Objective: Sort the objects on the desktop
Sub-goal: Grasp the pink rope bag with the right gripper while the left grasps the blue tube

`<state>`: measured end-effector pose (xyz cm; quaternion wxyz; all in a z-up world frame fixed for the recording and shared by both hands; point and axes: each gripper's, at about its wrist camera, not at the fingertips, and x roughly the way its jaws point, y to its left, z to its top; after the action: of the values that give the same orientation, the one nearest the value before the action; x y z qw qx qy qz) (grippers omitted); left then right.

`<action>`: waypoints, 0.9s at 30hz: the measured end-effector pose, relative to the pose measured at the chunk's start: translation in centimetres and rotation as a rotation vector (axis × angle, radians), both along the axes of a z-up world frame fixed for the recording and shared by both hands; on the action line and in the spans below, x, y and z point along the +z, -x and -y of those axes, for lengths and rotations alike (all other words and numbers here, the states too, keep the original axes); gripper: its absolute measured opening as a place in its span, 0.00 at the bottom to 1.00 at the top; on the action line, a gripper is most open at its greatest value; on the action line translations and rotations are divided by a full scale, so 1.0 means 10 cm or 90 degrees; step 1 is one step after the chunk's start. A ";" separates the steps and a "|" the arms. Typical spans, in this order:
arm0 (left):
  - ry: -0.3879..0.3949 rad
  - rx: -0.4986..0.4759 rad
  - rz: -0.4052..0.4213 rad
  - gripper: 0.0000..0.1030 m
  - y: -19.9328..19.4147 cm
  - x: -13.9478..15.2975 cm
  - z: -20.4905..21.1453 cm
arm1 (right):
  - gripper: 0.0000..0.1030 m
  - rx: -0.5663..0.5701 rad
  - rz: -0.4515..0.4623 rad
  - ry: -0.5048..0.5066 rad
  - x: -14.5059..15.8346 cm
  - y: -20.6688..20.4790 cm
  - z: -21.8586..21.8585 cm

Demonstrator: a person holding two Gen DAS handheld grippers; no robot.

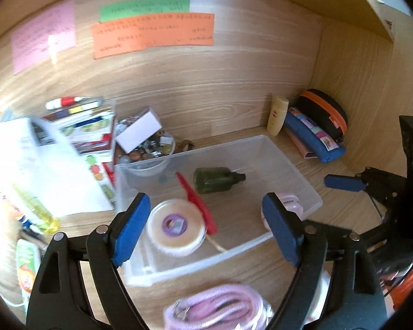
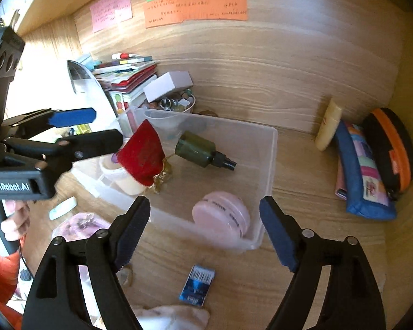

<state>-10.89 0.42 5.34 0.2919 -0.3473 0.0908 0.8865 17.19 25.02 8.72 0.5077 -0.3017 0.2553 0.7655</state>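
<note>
Both pairs of fingers stand spread wide with nothing between them. The left gripper [image 1: 206, 228] hangs over the near edge of a clear bin [image 1: 311, 192]; its left finger [image 1: 132, 231] is just beside a round cream tub [image 1: 176, 225] with a purple label, and its right finger [image 1: 280, 228] partly covers a pink jar [image 1: 291, 202] at the bin's right wall. Between the fingers and a little beyond them lies a red pouch [image 1: 198, 203], seen edge-on here, and past that a dark green bottle [image 1: 217, 180] on its side, cap pointing right. Below the fingers, on the counter [image 1: 344, 214], sits a coil of pink strap [image 1: 220, 305].

The right gripper [image 2: 205, 228] hovers near the bin's [image 2: 269, 170] front corner, released as well. The jar [image 2: 221, 216] lies between its fingers, inside the bin. Further out, the bottle [image 2: 198, 150] rests on the bin floor, and the pouch [image 2: 141, 155] leans against the tub [image 2: 118, 174] to the left. Below the fingers a small blue packet [image 2: 197, 286] lies on the counter [image 2: 303, 192]. Far to the right, against the wall, stand a cream bottle [image 2: 327, 125], a blue pencil case [image 2: 363, 176] and a black-and-orange case [image 2: 391, 148]. To the left and beyond the bin are a stack of books [image 2: 126, 74], a white box [image 2: 168, 85] and a bowl of trinkets [image 2: 176, 104].
</note>
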 end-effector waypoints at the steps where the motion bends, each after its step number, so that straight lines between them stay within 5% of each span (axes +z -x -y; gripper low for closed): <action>1: 0.001 0.001 -0.003 0.88 -0.04 0.01 0.06 | 0.78 -0.003 -0.002 -0.002 0.01 -0.01 0.06; 12: 0.050 0.058 0.014 0.91 -0.29 -0.15 0.78 | 0.81 -0.010 -0.012 0.011 -0.04 0.02 0.39; 21: 0.103 0.111 0.051 0.91 -0.38 -0.50 1.30 | 0.81 0.083 -0.034 0.074 -0.18 0.47 0.45; 27: 0.103 0.124 0.087 0.91 -0.46 -0.72 1.57 | 0.82 0.165 0.015 0.082 -0.21 0.97 0.57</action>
<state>-6.28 -15.31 -1.85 0.1810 -0.4363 0.1081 0.8747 7.53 19.35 6.61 0.3870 -0.3733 0.2570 0.8030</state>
